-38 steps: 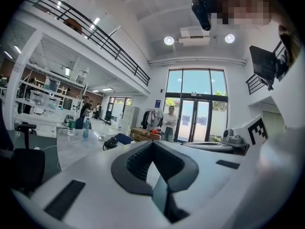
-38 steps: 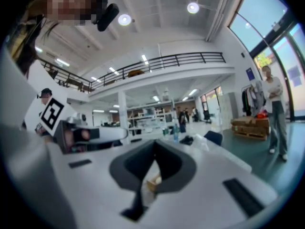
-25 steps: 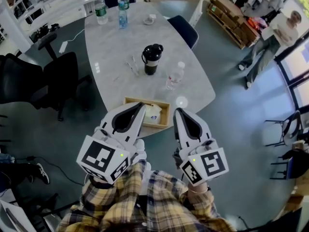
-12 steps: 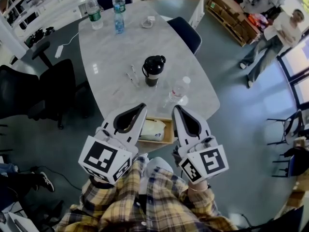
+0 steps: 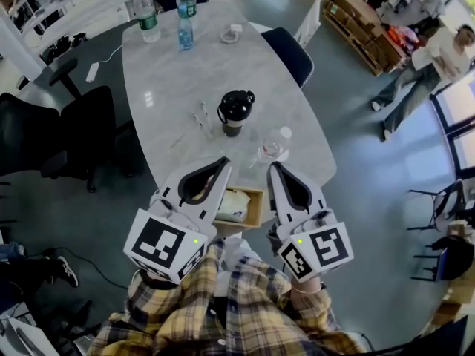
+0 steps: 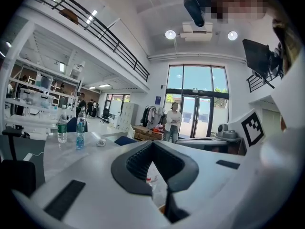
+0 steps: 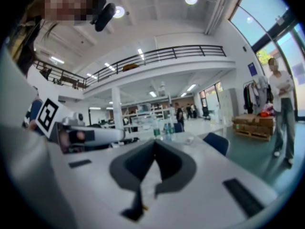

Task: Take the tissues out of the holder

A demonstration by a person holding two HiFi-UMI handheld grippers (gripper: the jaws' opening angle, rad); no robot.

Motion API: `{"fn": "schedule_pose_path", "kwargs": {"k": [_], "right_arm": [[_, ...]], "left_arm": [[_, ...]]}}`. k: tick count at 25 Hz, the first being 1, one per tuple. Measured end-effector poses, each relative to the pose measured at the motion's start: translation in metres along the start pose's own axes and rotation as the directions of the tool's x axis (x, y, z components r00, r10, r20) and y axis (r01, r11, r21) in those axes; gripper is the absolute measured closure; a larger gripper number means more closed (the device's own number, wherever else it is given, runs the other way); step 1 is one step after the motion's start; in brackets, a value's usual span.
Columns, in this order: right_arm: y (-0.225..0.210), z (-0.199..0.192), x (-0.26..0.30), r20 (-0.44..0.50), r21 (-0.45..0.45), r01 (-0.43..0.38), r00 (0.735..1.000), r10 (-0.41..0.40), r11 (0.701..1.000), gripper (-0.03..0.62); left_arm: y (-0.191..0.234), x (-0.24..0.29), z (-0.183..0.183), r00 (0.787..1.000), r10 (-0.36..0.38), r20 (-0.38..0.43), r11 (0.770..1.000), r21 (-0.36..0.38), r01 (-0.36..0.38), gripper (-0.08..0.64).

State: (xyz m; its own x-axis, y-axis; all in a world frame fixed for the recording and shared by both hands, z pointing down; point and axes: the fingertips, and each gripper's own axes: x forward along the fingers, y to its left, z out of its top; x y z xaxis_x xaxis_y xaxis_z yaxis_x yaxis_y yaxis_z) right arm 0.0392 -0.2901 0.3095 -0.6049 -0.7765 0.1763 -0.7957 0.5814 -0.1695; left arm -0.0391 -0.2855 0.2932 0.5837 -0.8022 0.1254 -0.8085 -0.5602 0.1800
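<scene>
Nearest to me are the plaid sleeves [image 5: 237,302] and the two marker cubes, one on the back of each claw. The left gripper [image 5: 222,163] has its jaws fully together, the tips meeting in a point with only the moulded hollow behind them, and the left gripper view confirms nothing is pinched there. The right gripper [image 5: 272,167] is the same in its own view: tips together, gripping nothing. Both claws point away from me, side by side and a little apart.

Between and just beyond them, at the near edge of the table [image 5: 171,73], sits the wooden holder [image 5: 257,203]. The tissues [image 5: 233,201], a white packet, lie inside it. From the head view the left claw covers the holder's left part and its tip sits above the far left corner; I can't tell whether it touches the wood. The right claw is just beside the holder's right side, clear of the packet.

Farther along the table a clear plastic bottle [image 5: 273,145] lies on its side, then a black flask [image 5: 234,112] stands upright with pens [image 5: 202,117] to its left. At the far end stand two water bottles [image 5: 185,13]. A blue chair [image 5: 289,50] is at the table's right, black chairs [image 5: 82,132] on the left. Far right, a person [image 5: 423,73] stands near stacked cardboard boxes [image 5: 364,28].
</scene>
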Motion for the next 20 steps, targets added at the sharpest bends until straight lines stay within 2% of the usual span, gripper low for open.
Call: {"fn": "schedule_pose_path", "kwargs": {"k": [14,20], "right_arm": [[-0.012,0.003,-0.002,0.001,-0.011,-0.04,0.999,0.04,0.999,0.581],[-0.016,0.007,-0.004,0.011,-0.012,-0.041,0.999,0.041,0.999,0.581]], "left_arm": [[-0.005,0.013,0.013,0.999,0.011,0.04,1.0,-0.004,-0.01,0.538],[-0.006,0.019,0.008,1.0,-0.03,-0.002,0.999,-0.017,0.03,0.47]]}}
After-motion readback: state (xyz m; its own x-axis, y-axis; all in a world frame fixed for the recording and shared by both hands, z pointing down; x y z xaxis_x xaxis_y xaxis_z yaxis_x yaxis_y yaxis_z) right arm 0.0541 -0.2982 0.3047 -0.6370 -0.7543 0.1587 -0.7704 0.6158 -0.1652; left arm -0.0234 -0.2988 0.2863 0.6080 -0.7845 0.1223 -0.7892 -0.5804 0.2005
